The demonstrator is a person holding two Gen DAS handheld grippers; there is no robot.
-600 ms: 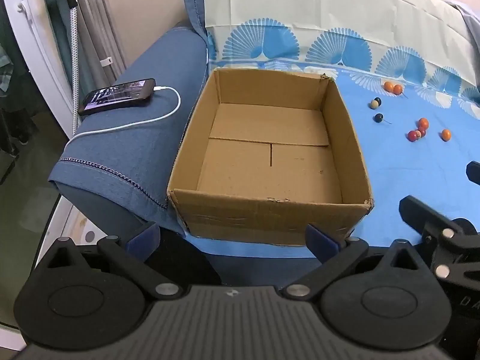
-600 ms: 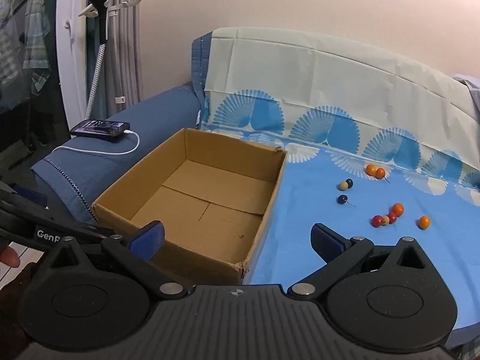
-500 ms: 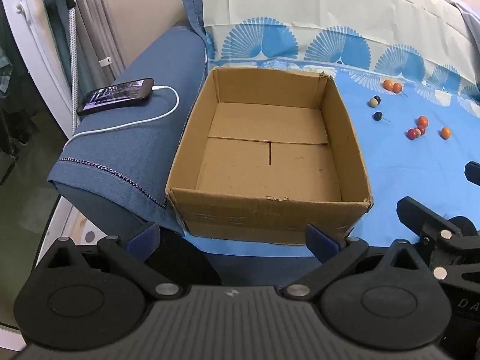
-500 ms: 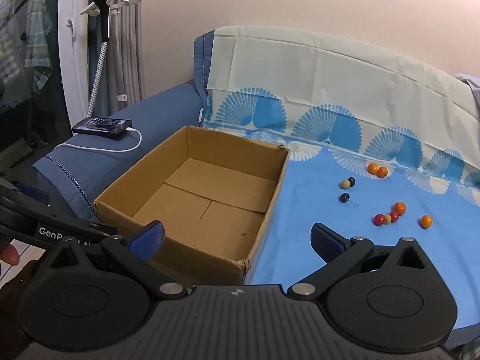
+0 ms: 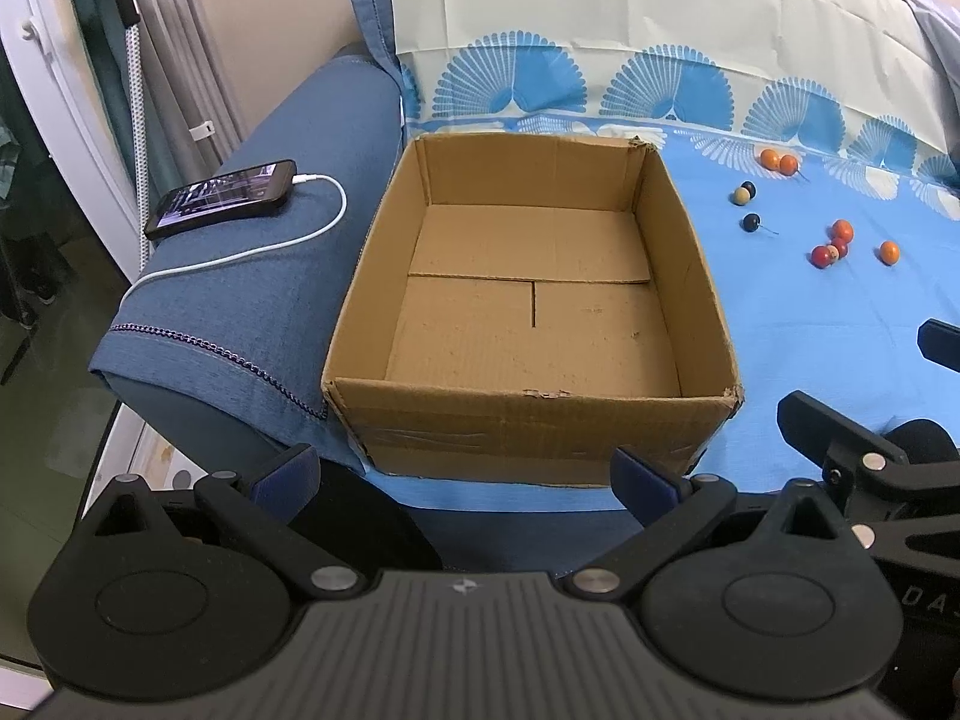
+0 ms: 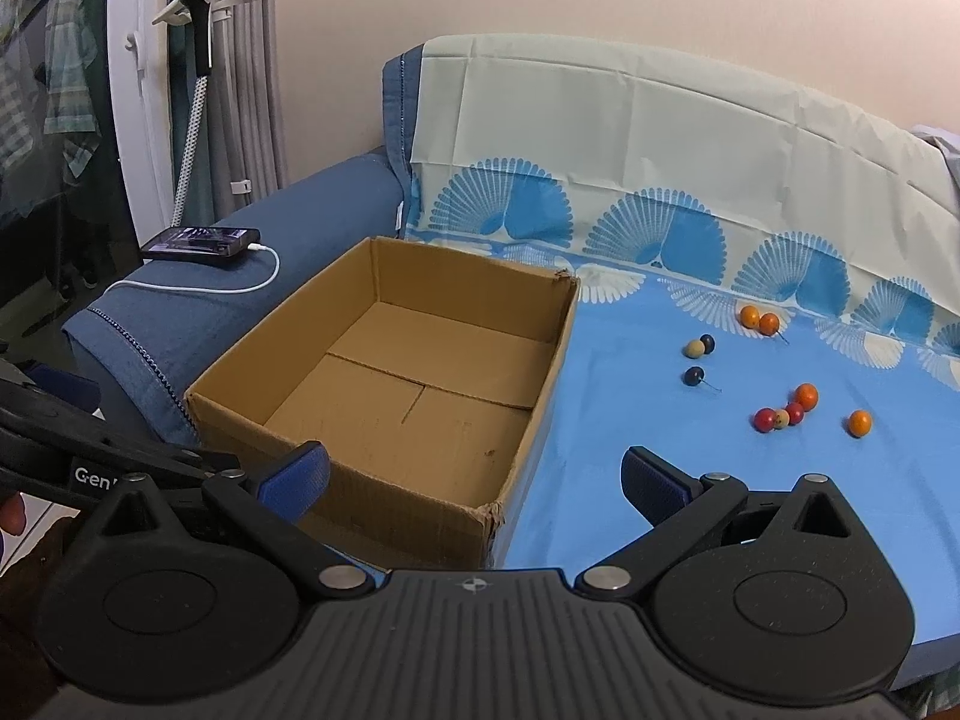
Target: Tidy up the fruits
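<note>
Blue fabric covers the biggest thing in view, a sofa point(image 6: 336, 204) whose seat and back are draped with a light blue sheet point(image 6: 630, 396) printed with fan shapes along the back. On the seat, at the armrest end, sits an open brown cardboard box point(image 5: 528, 426) with nothing inside it; its flaps lie flat on the bottom and one near corner is torn. The left claw point(image 5: 462, 474) hangs just in front of the box's near wall, angled down toward it, its blue-padded fingers spread wide with nothing between them. The right claw point(image 6: 474, 471) is held beside it, over the near right corner of the box, fingers likewise spread wide and holding nothing. On the armrest lies a dark phone point(image 5: 222, 198) with its screen lit, a white cable point(image 5: 312, 228) running from it across the armrest toward its front end. The fruits point(image 6: 780, 414) lie on the sheet well to the right of the box and apart from both claws: small round ones in loose groups. Two orange ones point(image 6: 759, 319) touch each other nearest the sofa back; a beige one and a dark one sit together to their left, with another dark fruit point(image 6: 693, 376) just in front. Closer in, two red ones and a pale one cluster below an orange one, and a single orange fruit point(image 6: 859, 422) lies to their right.
</note>
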